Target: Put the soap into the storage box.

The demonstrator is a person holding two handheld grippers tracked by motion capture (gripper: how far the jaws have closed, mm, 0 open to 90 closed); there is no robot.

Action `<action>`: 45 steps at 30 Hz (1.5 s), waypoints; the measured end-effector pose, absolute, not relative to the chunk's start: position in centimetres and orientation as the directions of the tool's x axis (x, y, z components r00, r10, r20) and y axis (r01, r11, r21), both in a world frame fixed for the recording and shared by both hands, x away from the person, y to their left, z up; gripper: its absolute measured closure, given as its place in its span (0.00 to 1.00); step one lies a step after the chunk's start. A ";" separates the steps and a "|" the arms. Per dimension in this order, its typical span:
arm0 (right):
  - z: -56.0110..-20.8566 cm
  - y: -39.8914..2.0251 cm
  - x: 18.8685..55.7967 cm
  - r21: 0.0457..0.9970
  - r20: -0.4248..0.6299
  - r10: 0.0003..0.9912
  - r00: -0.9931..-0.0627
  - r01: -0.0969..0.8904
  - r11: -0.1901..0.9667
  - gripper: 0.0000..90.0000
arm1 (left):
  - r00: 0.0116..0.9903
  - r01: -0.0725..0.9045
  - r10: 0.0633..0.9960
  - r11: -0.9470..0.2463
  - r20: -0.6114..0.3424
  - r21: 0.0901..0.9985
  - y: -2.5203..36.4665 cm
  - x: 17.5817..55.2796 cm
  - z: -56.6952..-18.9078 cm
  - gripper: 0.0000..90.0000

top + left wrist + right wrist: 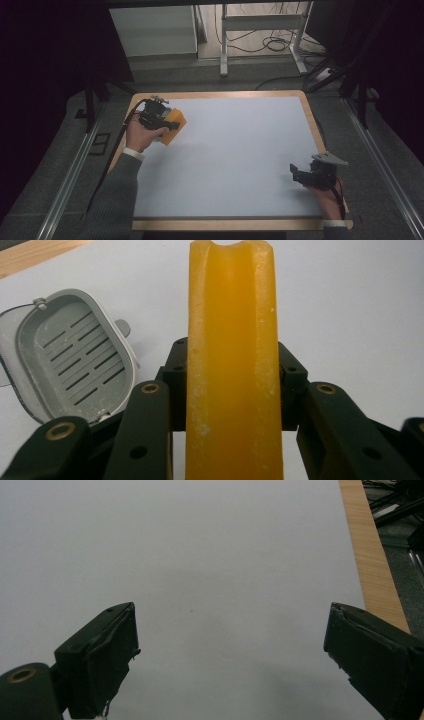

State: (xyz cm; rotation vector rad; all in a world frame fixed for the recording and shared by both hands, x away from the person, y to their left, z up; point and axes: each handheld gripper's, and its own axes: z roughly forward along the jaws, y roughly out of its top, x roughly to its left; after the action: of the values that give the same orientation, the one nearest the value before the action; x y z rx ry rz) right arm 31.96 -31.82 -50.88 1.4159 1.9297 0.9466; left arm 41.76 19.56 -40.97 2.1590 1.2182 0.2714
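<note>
An orange-yellow bar of soap (231, 365) stands on edge between the jaws of my left gripper (231, 390), which is shut on it. From above, that gripper (162, 121) is at the table's far left corner, with the soap (176, 121) jutting out to its right. A grey slotted soap dish (75, 355) lies on the white surface just left of the held soap. My right gripper (296, 172) rests near the front right, its jaws spread wide over bare white surface, and the right gripper view (230, 645) shows nothing between them.
The white mat (230, 150) covers a wood-edged table (310, 112). The wooden edge (372, 560) runs close to the right gripper's right side. Beyond the table are a metal frame with cables (265, 40) and dark floor.
</note>
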 end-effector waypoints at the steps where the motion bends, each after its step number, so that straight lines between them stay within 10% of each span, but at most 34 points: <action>1: -50.9 -31.8 31.9 0.804 -0.031 0.958 -0.285 0.562 0.193 0.08 | 0.547 0.696 0.827 -0.366 -0.127 0.617 19.6 41.8 -41.0 0.68; 45: -50.9 -32.0 32.0 0.802 -0.033 0.959 -0.280 0.565 0.193 0.08 | 0.420 0.756 0.892 -0.240 -0.170 0.610 24.3 45.6 -39.6 0.68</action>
State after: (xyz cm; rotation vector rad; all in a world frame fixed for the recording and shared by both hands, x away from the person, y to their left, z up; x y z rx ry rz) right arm 31.98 -31.97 -50.90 1.4198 1.9271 0.9392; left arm 45.63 24.26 -39.57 2.0520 1.3884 0.2809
